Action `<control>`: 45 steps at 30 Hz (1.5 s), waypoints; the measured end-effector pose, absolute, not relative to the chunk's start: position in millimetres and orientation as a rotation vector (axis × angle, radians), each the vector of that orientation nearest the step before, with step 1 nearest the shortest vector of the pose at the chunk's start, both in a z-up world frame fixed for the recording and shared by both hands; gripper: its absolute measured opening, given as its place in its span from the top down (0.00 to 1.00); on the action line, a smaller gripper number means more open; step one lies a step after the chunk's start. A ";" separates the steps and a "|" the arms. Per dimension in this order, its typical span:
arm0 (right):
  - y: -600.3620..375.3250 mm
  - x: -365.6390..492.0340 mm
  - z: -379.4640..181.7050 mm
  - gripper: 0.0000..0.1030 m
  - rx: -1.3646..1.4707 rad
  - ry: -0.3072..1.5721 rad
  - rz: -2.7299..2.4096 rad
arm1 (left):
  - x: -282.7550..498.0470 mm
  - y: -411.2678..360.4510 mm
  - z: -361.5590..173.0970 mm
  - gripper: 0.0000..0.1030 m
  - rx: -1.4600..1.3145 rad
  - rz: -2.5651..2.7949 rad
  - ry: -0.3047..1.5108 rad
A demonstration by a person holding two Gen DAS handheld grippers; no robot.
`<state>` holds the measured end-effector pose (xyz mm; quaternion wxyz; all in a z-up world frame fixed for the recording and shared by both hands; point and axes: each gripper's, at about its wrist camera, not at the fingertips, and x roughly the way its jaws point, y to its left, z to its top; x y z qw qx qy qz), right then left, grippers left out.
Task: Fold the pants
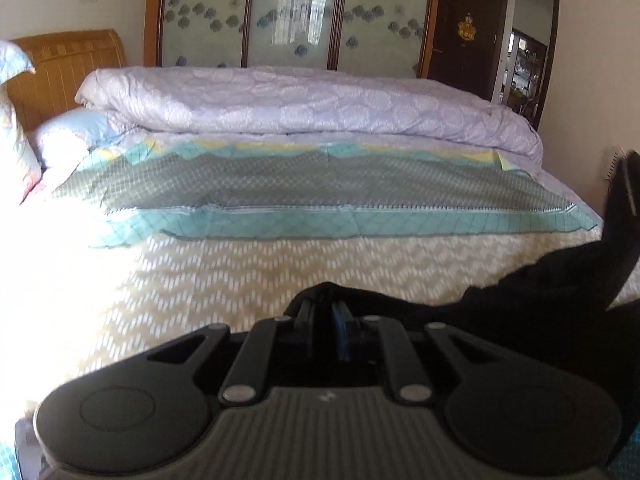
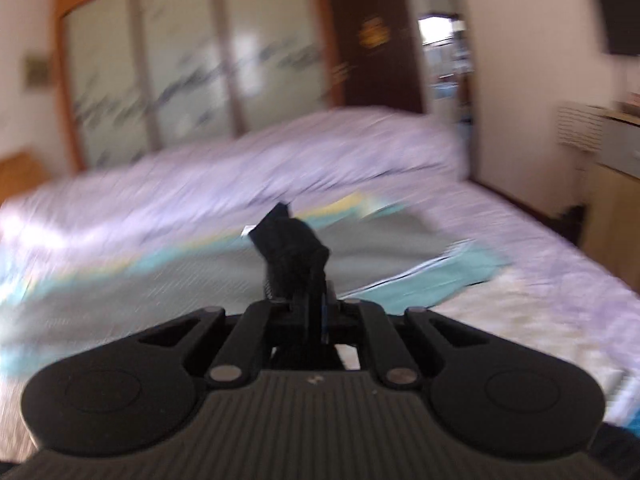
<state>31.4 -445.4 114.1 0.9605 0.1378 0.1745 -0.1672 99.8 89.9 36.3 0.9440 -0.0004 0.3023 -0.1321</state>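
— So, how do the two tools sit over the bed point(image 1: 240, 272)?
— Both point forward and somewhat down across it, toward the folded quilt point(image 1: 304, 104) and the wardrobe point(image 1: 296, 12) behind. The left gripper point(image 1: 330, 312) is low over the cream sheet; the right gripper point(image 2: 298, 264) is tilted, so the room leans in its view.
— Are the tongs apart or together?
— Together, both pairs, each clamped on black cloth. The pants point(image 1: 540, 320) are bunched over the left tips and run off to the right as a dark band. In the right wrist view a small wad of the same black fabric sticks up from between the closed tips.
— What is hard to make out?
— Most of the garment. It is cut off by the picture edges and by the gripper bodies, so waist and legs cannot be told apart. The right view is smeared by motion blur; the teal and grey blanket point(image 1: 320, 200) shows there only as streaks. A dark shape at the far right edge of the left view is too cropped to name.
— And the long axis?
— As far as it shows, the cloth runs sideways from the left tips to the right; which end is which I cannot tell.
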 end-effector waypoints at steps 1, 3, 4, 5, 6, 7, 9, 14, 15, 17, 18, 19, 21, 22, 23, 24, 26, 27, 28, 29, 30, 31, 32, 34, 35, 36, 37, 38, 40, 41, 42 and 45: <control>-466.2 12.7 116.5 0.93 0.322 0.335 -0.376 | 107.0 84.2 41.9 0.91 0.013 -0.272 0.593; -502.9 -27.1 110.6 0.94 0.412 0.315 -0.445 | 124.3 69.9 47.7 0.91 0.049 -0.259 0.566; -515.3 -41.0 103.6 0.94 0.439 0.329 -0.485 | 134.4 63.2 46.8 0.91 0.061 -0.241 0.570; -527.0 -55.0 91.2 0.93 0.466 0.362 -0.536 | 143.4 59.3 43.5 0.91 0.058 -0.230 0.584; -534.9 -64.8 80.5 0.92 0.488 0.393 -0.569 | 150.8 56.9 38.9 0.91 0.048 -0.221 0.606; -541.7 -72.8 61.2 0.89 0.524 0.447 -0.604 | 156.5 55.7 33.3 0.91 0.038 -0.211 0.633; -550.8 -86.3 31.3 0.85 0.597 0.532 -0.632 | 157.3 55.6 23.8 0.91 0.019 -0.212 0.667; -537.7 -116.7 2.1 0.81 0.671 0.538 -0.600 | 132.2 63.5 13.3 0.91 0.032 -0.218 0.659; -534.5 -120.5 2.1 0.74 0.684 0.526 -0.580 | 128.6 67.4 13.8 0.91 0.019 -0.220 0.659; -527.9 -124.3 4.2 0.60 0.706 0.503 -0.539 | 123.3 73.7 17.1 0.91 -0.002 -0.219 0.656; -525.1 -125.3 4.6 0.56 0.711 0.494 -0.531 | 121.2 75.4 18.8 0.91 -0.009 -0.218 0.655; -523.5 -127.3 5.0 0.55 0.722 0.481 -0.523 | 120.2 76.4 21.1 0.91 -0.017 -0.219 0.653; -523.4 -143.0 4.9 0.55 0.781 0.432 -0.512 | 117.3 79.2 24.1 0.91 -0.032 -0.226 0.650; -525.6 -152.0 4.5 0.55 0.829 0.404 -0.520 | 115.8 80.9 26.4 0.91 -0.039 -0.230 0.646; -529.7 -156.0 2.6 0.54 0.865 0.389 -0.527 | 114.5 81.8 27.5 0.91 -0.042 -0.232 0.642; -534.5 -160.7 -0.2 0.54 0.915 0.378 -0.534 | 112.8 81.9 29.0 0.91 -0.044 -0.233 0.640; -543.2 -164.8 -5.8 0.54 1.000 0.381 -0.532 | 111.6 82.4 30.0 0.91 -0.047 -0.234 0.639; -545.7 -165.7 -8.2 0.54 1.042 0.380 -0.525 | 112.3 80.5 30.5 0.91 -0.049 -0.235 0.641; -545.9 -165.6 -9.0 0.54 1.072 0.379 -0.516 | 111.9 79.2 30.8 0.91 -0.052 -0.236 0.643; -544.4 -165.1 -8.2 0.53 1.086 0.375 -0.505 | 110.9 79.2 31.3 0.91 -0.055 -0.236 0.643; -542.5 -162.7 -6.8 0.49 1.086 0.371 -0.496 | 109.9 79.2 31.6 0.91 -0.056 -0.236 0.642; -539.4 -158.0 -4.7 0.46 1.075 0.371 -0.490 | 108.4 79.5 32.1 0.91 -0.057 -0.237 0.640; -537.0 -151.3 -3.0 0.37 1.052 0.380 -0.491 | 108.5 79.2 32.3 0.91 -0.057 -0.238 0.638; -534.4 -132.4 -0.9 0.33 0.972 0.423 -0.524 | 108.2 79.4 32.2 0.91 -0.054 -0.239 0.635; -535.4 -123.3 -1.4 0.41 0.940 0.447 -0.536 | 110.7 80.5 32.7 0.91 -0.052 -0.238 0.635; -537.8 -112.6 -2.9 0.75 0.918 0.472 -0.531 | 112.6 81.0 32.6 0.91 -0.054 -0.235 0.637; -541.1 -104.1 -4.0 0.94 0.925 0.494 -0.514 | 115.0 81.8 33.1 0.92 -0.060 -0.232 0.640; -543.0 -100.3 0.4 0.92 0.937 0.469 -0.502 | 118.6 82.7 33.8 0.92 -0.072 -0.232 0.642; -545.2 -92.5 20.8 0.92 0.926 0.381 -0.455 | 128.1 84.5 36.5 0.92 -0.089 -0.231 0.639; -548.4 -84.7 33.4 0.92 0.924 0.334 -0.433 | 135.6 84.6 37.7 0.92 -0.094 -0.228 0.637; -552.4 -74.9 42.8 0.92 0.929 0.305 -0.413 | 143.9 84.1 38.1 0.92 -0.097 -0.222 0.636; -566.6 -23.0 67.5 0.92 0.927 0.281 -0.370 | 175.8 78.3 35.3 0.92 -0.108 -0.212 0.640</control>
